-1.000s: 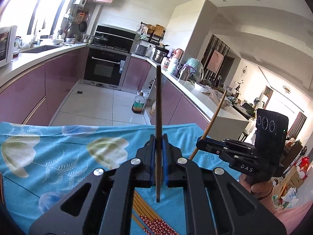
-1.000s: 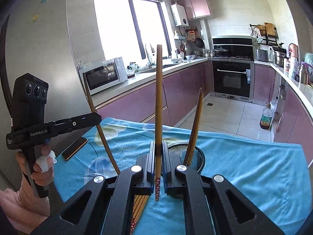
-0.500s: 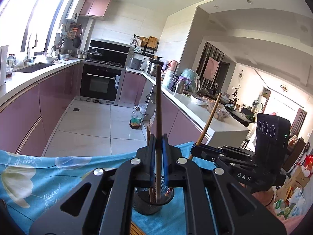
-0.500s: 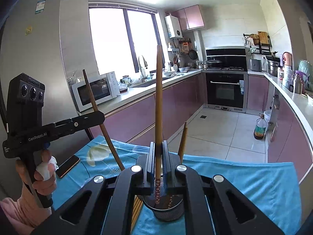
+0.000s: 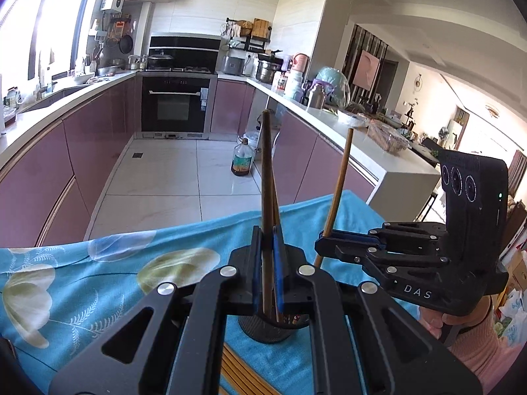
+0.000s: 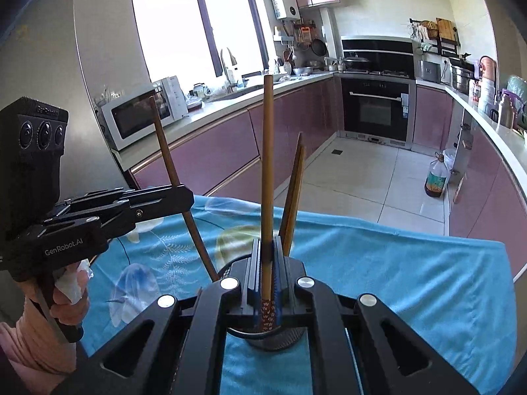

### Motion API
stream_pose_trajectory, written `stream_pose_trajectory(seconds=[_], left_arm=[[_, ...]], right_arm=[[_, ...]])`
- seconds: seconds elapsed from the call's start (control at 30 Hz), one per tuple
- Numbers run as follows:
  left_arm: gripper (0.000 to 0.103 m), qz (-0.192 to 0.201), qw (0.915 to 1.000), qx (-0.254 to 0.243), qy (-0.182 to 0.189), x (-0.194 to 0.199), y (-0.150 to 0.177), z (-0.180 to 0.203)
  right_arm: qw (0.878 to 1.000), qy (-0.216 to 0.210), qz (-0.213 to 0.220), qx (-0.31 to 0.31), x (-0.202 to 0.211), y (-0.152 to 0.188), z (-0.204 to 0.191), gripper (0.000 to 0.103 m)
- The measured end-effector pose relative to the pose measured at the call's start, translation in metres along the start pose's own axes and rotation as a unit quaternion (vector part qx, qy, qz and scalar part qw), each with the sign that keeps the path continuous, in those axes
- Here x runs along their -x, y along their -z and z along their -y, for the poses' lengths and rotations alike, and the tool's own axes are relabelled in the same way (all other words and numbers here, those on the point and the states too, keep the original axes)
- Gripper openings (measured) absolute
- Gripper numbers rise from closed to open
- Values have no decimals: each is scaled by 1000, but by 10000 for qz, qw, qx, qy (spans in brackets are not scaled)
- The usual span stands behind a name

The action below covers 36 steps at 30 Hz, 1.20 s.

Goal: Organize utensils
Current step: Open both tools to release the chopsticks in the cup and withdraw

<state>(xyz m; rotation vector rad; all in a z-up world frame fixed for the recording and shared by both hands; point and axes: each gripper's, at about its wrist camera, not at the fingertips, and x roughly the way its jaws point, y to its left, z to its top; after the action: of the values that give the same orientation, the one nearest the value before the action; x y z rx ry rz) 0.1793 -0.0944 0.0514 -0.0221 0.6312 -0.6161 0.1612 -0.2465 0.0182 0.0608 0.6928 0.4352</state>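
My left gripper (image 5: 267,270) is shut on a brown chopstick (image 5: 266,177), held upright with its lower end inside the black mesh holder (image 5: 273,327). My right gripper (image 6: 267,276) is shut on a second chopstick (image 6: 267,164) with a patterned red end, upright above the same holder (image 6: 276,337). Two more chopsticks (image 6: 294,197) lean inside the holder. The right gripper also shows in the left wrist view (image 5: 324,242), and the left gripper in the right wrist view (image 6: 186,197).
A blue floral cloth (image 6: 395,263) covers the table. More chopsticks (image 5: 243,375) lie flat on it near the holder. A kitchen with purple cabinets and an oven lies beyond, with an oil bottle (image 5: 243,161) on the floor.
Both grippers have carried their chopsticks over to the holder and lowered them. The left chopstick's end now sits inside the holder, and the right one hangs just above it.
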Motion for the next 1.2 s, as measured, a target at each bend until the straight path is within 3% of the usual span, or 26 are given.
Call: stream_pose_trajectory(seconds=[0.23, 0.63, 0.83, 1.2], left_arm=[[7, -326, 9994, -3, -87, -32, 6, -6], [8, -501, 9985, 153, -181, -47, 10, -14], [12, -315, 9985, 258, -377, -33, 24, -20], [32, 113, 9954, 270, -914, 27, 61, -31]], right_arm=[[9990, 29, -426, -106, -24, 7, 4, 6], [9989, 44, -375, -293, -26, 5, 8, 9], [9994, 13, -189, -272, -15, 9, 6, 18], [9993, -270, 81, 231, 18, 29, -29, 32]])
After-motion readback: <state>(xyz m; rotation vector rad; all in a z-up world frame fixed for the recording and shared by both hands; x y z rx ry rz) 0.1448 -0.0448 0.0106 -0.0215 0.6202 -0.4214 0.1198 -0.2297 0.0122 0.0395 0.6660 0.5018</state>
